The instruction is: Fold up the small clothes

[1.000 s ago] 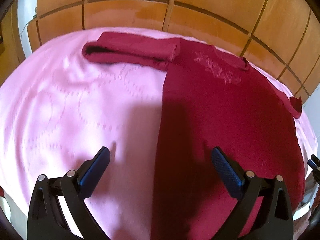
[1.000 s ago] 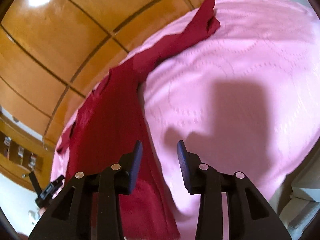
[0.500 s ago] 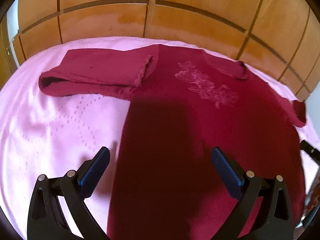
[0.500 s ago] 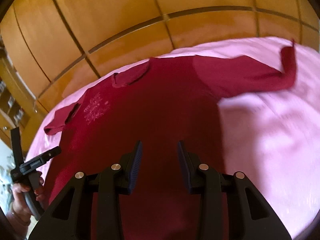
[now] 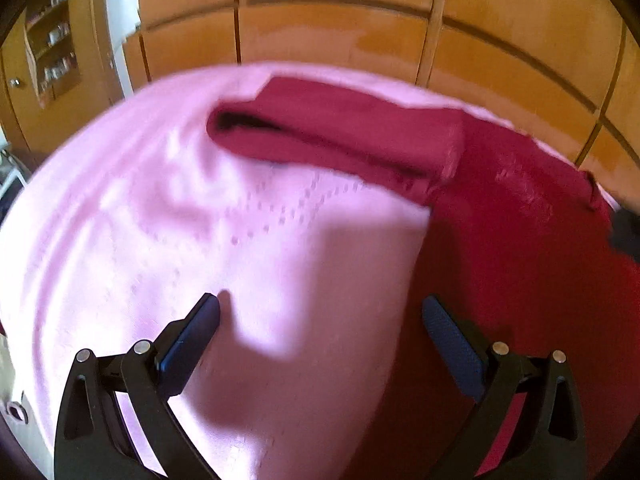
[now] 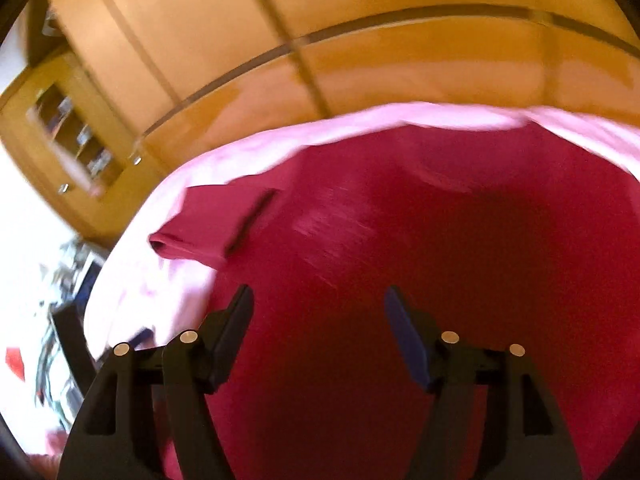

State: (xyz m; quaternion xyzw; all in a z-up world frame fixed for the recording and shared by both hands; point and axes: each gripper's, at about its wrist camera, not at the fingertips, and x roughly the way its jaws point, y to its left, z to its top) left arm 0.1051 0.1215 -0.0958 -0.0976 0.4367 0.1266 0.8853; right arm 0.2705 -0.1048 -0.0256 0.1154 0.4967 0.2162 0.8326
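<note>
A dark red shirt (image 5: 520,248) lies spread flat on a pink bedspread (image 5: 160,220), its near sleeve (image 5: 332,136) folded across toward the body, in front of a wooden panelled wardrobe (image 5: 340,32). The left tool (image 5: 320,320) hangs released, fingers wide, over the shirt's edge where red meets pink. The right tool (image 6: 320,312) is released too (both views are blurred), above the shirt's middle (image 6: 440,240), gripping nothing.
</note>
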